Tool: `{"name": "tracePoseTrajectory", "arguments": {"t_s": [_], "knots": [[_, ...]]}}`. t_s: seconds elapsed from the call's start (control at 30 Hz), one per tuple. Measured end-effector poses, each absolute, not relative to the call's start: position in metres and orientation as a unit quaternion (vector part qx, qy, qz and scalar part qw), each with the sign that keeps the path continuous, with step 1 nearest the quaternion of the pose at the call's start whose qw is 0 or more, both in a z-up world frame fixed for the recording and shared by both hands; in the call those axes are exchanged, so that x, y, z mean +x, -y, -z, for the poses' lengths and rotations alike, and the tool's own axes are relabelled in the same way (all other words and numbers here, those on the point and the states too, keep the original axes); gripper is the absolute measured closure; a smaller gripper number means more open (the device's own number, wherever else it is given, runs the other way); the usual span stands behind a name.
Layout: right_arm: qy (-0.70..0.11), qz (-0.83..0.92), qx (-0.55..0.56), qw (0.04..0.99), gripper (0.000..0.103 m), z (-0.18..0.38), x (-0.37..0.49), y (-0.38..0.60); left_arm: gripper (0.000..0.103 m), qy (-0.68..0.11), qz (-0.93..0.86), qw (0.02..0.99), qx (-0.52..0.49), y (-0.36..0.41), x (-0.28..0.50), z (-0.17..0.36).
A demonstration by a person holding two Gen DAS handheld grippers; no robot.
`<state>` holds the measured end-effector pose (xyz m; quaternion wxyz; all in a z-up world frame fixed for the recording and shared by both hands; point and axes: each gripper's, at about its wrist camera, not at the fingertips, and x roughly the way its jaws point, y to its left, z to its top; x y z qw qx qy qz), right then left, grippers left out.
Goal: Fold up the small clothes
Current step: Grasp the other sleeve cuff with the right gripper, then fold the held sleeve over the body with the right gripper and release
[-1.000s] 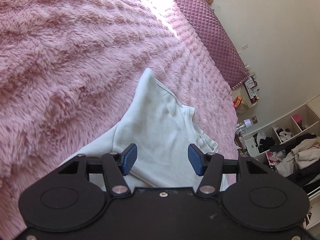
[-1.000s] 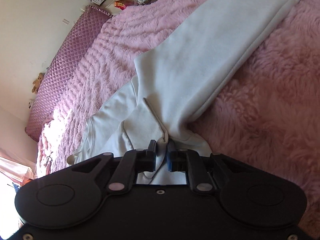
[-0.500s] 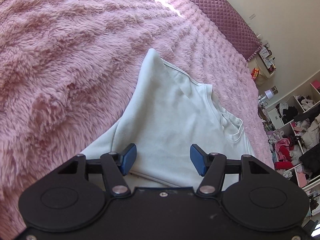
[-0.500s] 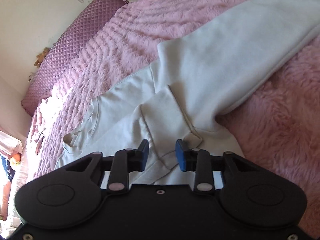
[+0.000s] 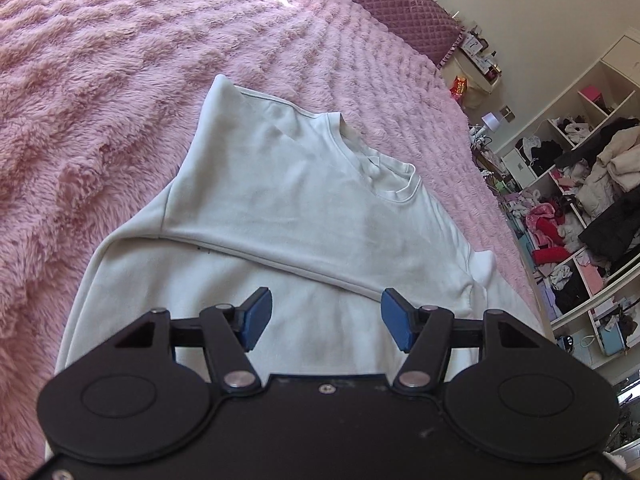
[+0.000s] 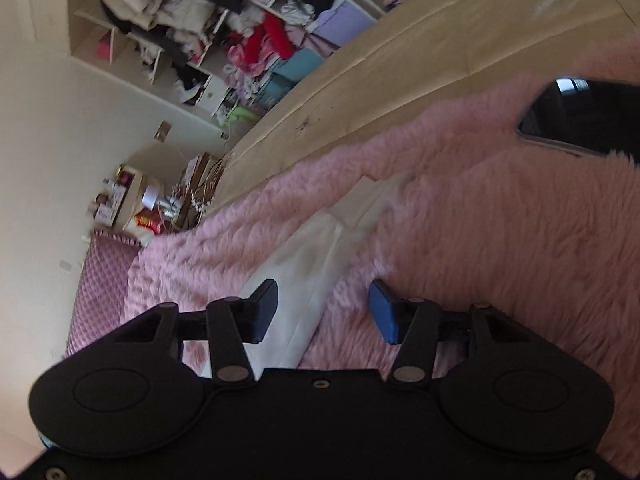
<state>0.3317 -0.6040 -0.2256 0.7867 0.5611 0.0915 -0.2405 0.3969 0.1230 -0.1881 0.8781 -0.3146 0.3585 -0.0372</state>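
Note:
A white sweatshirt point(image 5: 304, 200) lies on the pink fluffy blanket point(image 5: 100, 100), neckline toward the far right, one sleeve folded across its body. My left gripper point(image 5: 326, 318) is open and empty, hovering over the garment's lower part. In the right wrist view, my right gripper point(image 6: 324, 310) is open and empty above the edge of the white sweatshirt point(image 6: 312, 264), where a long strip of it runs away over the blanket point(image 6: 500, 240).
A dark phone point(image 6: 580, 116) lies on the blanket at the right. A quilted purple headboard point(image 5: 384, 0) stands at the far end. Open shelves point(image 5: 580, 184) stuffed with clothes and a cluttered nightstand point(image 5: 476, 76) stand beside the bed. Wooden floor point(image 6: 400, 60) lies past the bed edge.
My right gripper opened, let go of the white fabric and swung away toward the bed edge. My left gripper stayed open and pulled back, showing more of the sweatshirt.

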Motion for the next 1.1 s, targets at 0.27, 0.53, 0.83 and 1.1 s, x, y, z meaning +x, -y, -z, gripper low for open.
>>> {"name": "tracePoseTrajectory", "arguments": {"t_s": [0.27, 0.53, 0.83, 1.1], "knots": [[-0.062, 0.254, 0.595, 0.76, 0.055, 0.246, 0.37, 0.631, 0.042, -0.375, 0.017, 0.875, -0.306, -0.115, 0.402, 0.194], [-0.085, 0.244, 0.556, 0.79, 0.088, 0.212, 0.371, 0.634, 0.042, -0.373, 0.019, 0.873, -0.315, -0.123, 0.398, 0.197], [-0.087, -0.03, 0.435, 0.895, 0.094, 0.082, 0.422, 0.443, 0.042, -0.349, 0.027, 0.861, -0.369, -0.152, 0.381, 0.197], [-0.214, -0.274, 0.392, 0.852, 0.04, 0.106, 0.461, 0.162, 0.042, -0.33, 0.014, 0.85, -0.411, -0.178, 0.365, 0.192]]}}
